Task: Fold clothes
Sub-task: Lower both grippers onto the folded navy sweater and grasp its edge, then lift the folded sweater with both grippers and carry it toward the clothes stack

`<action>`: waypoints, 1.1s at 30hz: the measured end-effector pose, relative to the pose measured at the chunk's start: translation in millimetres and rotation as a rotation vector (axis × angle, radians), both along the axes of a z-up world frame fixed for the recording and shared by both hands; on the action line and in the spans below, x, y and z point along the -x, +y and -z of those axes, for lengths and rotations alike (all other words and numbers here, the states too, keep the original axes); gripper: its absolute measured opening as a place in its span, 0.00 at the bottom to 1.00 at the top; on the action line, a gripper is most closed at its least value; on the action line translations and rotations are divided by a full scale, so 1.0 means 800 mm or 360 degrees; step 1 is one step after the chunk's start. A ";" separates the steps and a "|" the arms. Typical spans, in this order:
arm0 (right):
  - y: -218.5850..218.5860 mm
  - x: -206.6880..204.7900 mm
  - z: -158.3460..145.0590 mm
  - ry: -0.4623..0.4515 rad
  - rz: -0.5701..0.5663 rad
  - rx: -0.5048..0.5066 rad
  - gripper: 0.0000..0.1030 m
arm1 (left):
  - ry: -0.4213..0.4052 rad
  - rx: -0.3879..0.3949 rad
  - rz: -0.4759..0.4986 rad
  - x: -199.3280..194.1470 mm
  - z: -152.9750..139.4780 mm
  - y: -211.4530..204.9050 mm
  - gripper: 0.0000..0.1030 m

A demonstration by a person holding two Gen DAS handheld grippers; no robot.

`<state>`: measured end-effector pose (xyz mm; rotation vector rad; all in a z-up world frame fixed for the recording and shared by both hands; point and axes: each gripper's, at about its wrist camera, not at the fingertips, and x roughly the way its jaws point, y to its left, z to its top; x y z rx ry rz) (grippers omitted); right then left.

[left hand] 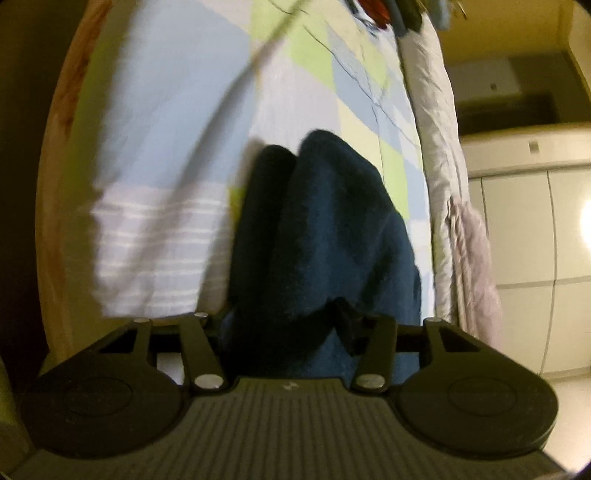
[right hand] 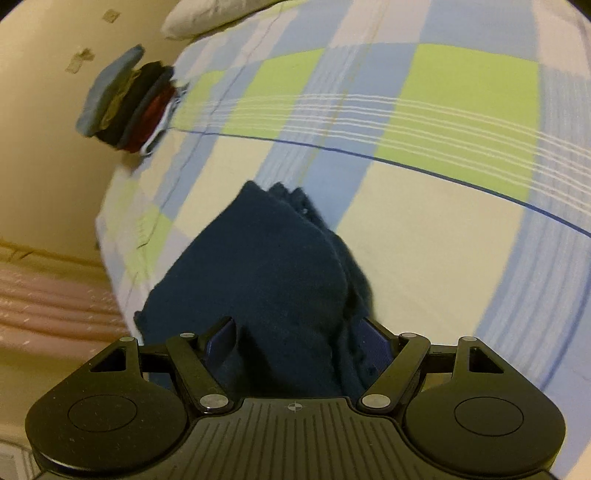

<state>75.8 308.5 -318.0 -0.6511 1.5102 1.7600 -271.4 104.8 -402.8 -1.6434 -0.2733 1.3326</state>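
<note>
A dark navy knit garment (left hand: 325, 229) hangs bunched in thick folds over the checked bed sheet (left hand: 177, 122). My left gripper (left hand: 284, 325) is shut on its near edge, and the cloth hides the fingertips. In the right wrist view the same navy garment (right hand: 266, 273) spreads forward from my right gripper (right hand: 295, 339), which is shut on it, with cloth packed between the two fingers (right hand: 221, 338). The garment's far corner lies on or just above the checked bed sheet (right hand: 424, 236).
A stack of folded clothes (right hand: 129, 103) in grey, black and red sits near the bed's far corner beside a pillow (right hand: 207, 18). A rumpled grey quilt (left hand: 439, 155) runs along the bed's right edge. White cupboards (left hand: 524, 251) stand beyond it.
</note>
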 end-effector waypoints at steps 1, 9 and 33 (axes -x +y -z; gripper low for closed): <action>0.005 -0.001 0.004 0.0010 -0.0016 0.0001 0.74 | -0.0011 0.0006 -0.0011 0.001 0.000 -0.001 0.45; 0.045 -0.010 0.052 0.0162 -0.0055 0.0121 0.86 | -0.0087 0.0033 -0.0050 0.006 0.006 -0.011 0.46; 0.076 0.022 0.105 0.0492 -0.0436 0.0253 0.61 | -0.0106 0.0005 0.0106 0.009 0.004 0.009 0.29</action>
